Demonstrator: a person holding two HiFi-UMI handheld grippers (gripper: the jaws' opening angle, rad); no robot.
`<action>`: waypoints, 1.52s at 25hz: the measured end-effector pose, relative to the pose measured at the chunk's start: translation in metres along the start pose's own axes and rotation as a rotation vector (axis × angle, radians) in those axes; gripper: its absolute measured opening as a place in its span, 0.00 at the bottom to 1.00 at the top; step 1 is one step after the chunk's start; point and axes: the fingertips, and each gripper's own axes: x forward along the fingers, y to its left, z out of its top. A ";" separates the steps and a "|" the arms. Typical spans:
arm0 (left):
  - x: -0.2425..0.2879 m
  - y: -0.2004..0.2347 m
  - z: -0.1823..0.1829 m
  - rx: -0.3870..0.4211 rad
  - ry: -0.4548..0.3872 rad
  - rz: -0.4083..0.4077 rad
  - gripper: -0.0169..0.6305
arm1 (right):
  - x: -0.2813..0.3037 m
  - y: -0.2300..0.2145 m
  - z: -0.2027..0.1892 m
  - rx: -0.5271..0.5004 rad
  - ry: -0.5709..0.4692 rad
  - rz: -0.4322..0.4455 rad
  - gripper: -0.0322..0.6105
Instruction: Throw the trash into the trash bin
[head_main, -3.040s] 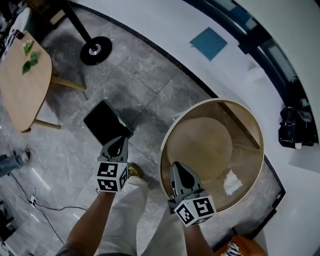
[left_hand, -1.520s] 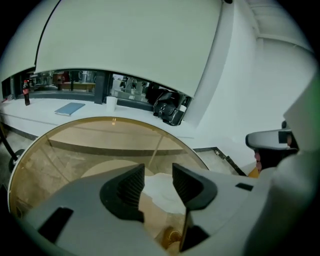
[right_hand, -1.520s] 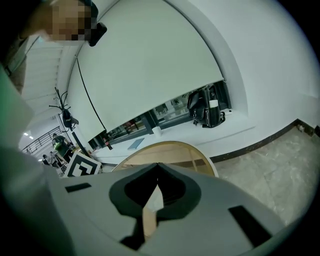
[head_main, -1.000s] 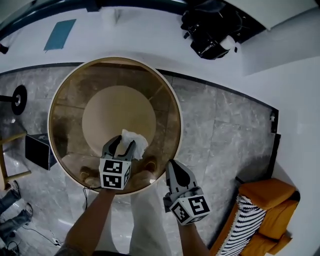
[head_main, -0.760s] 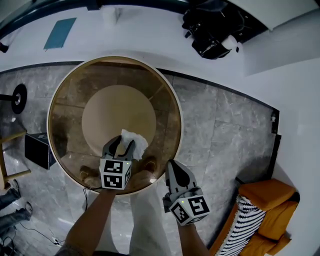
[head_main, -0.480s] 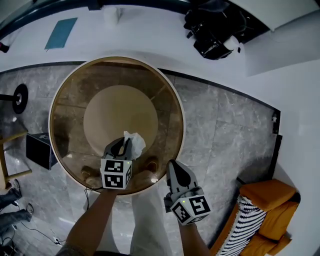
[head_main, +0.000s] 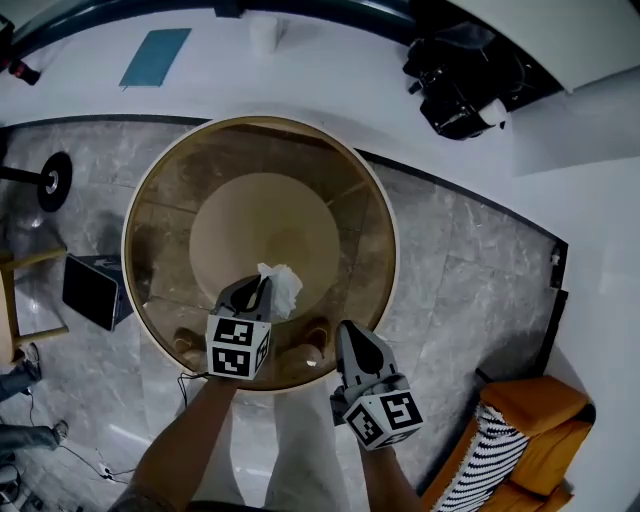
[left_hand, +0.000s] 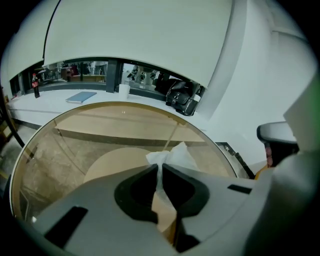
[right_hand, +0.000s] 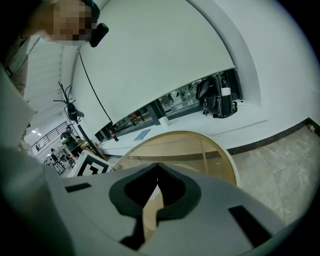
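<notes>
A crumpled white tissue (head_main: 284, 286) is pinched at the tips of my left gripper (head_main: 258, 287), just above the near part of the round glass table (head_main: 391, 240). The jaws are closing, with the tissue between them and pressed by the pads. In the left gripper view the tissue (left_hand: 176, 155) sticks out past the left gripper (left_hand: 160, 168). My right gripper (head_main: 356, 338) hangs shut and empty beside the table's near right rim, and the right gripper (right_hand: 158, 165) holds nothing in its own view. A dark box-shaped bin (head_main: 94, 291) stands on the floor to the left.
The glass top has a wooden rim and a round beige base (head_main: 262, 228) under it. A black bag (head_main: 461, 88), a blue book (head_main: 155, 57) and a cup (head_main: 263, 34) sit on the white ledge behind. An orange sofa (head_main: 535, 430) is at lower right, a black stand base (head_main: 52, 180) at left.
The left jaws, open round the tissue a second ago, have closed on it, and it has left the glass a little. Both grippers shifted slightly and the view swung sideways.
</notes>
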 end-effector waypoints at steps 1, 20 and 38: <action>-0.004 0.007 0.002 -0.007 -0.007 0.005 0.08 | 0.004 0.005 -0.001 -0.003 0.004 0.008 0.07; -0.122 0.212 -0.018 -0.229 -0.132 0.222 0.08 | 0.115 0.188 -0.031 -0.148 0.128 0.241 0.07; -0.269 0.438 -0.136 -0.538 -0.216 0.500 0.08 | 0.219 0.415 -0.123 -0.309 0.308 0.504 0.07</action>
